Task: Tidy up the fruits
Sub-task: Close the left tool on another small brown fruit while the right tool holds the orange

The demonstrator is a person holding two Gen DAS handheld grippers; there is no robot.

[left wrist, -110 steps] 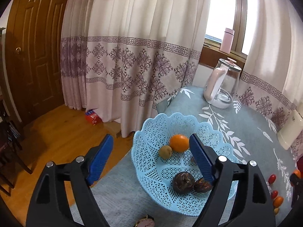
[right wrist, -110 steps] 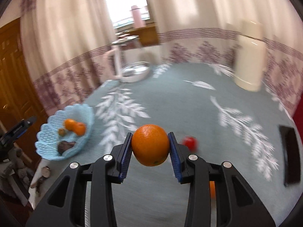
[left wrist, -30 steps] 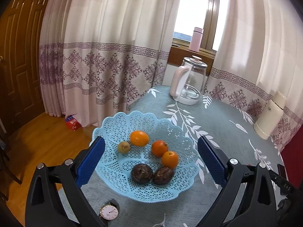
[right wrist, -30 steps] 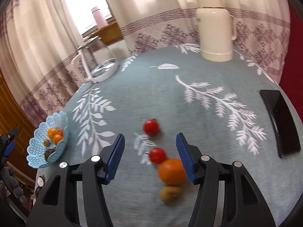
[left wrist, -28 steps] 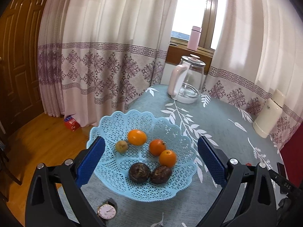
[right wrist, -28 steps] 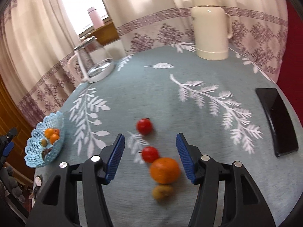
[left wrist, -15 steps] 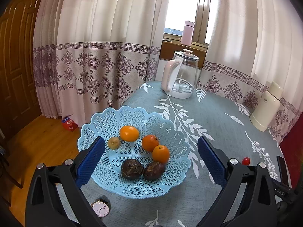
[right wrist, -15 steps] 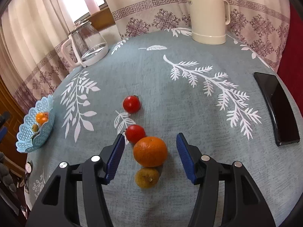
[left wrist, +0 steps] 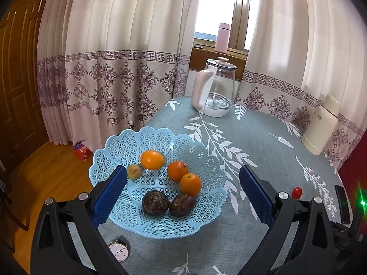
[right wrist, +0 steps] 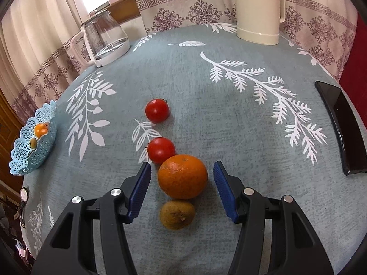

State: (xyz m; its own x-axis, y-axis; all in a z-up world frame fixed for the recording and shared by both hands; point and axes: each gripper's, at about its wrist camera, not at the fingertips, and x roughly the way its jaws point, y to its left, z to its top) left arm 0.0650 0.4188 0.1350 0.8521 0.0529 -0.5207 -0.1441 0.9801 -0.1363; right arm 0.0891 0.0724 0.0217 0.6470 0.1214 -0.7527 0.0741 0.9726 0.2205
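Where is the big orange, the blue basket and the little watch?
big orange (right wrist: pixel 182 177), right wrist view, middle of its peel, between the open tongs.
blue basket (left wrist: pixel 201 223), left wrist view, bare front wall.
little watch (left wrist: pixel 118 251), left wrist view, white dial.

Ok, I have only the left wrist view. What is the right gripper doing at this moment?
Observer: The right gripper is open around a large round orange mandarin; its pads are not touching it.
Operator: Is anything close to that fruit?
Observer: A small yellow-brown fruit lies against its near side and a round red tomato against its far side.
Operator: Any more loose fruit?
Observer: A second red tomato lies farther away, apart from the others.
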